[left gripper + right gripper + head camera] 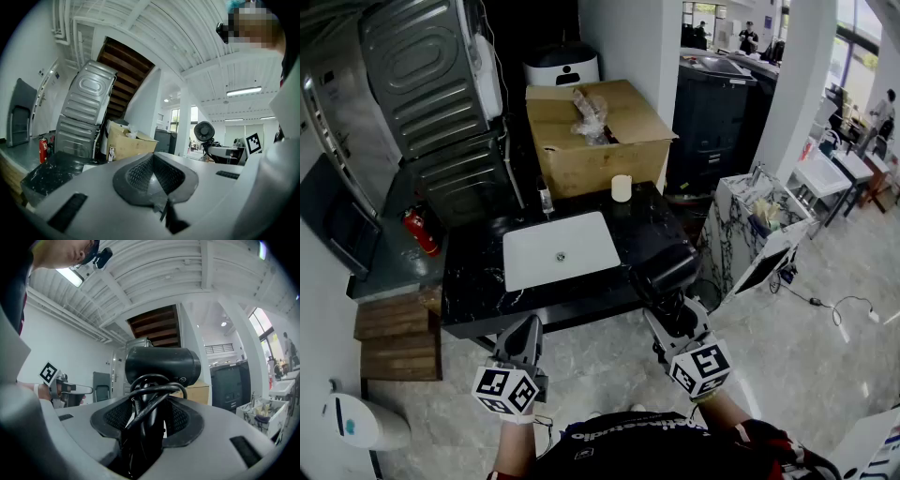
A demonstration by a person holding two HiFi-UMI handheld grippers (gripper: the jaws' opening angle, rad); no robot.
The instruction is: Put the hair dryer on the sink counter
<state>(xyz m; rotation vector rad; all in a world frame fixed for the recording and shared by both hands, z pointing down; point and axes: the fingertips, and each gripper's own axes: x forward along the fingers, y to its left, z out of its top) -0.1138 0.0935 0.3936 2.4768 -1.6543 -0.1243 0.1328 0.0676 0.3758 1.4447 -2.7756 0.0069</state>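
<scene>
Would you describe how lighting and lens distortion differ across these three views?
Head view: dim, the black hair dryer nearly merging with the dark sink counter; left gripper view: strong fisheye bending, black corners, evenly lit; right gripper view: same fisheye, the hair dryer backlit into a silhouette.

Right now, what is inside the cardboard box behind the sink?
Crumpled clear plastic pokes out of the top of the cardboard box. Anything deeper inside is hidden by its flaps and walls.
</scene>
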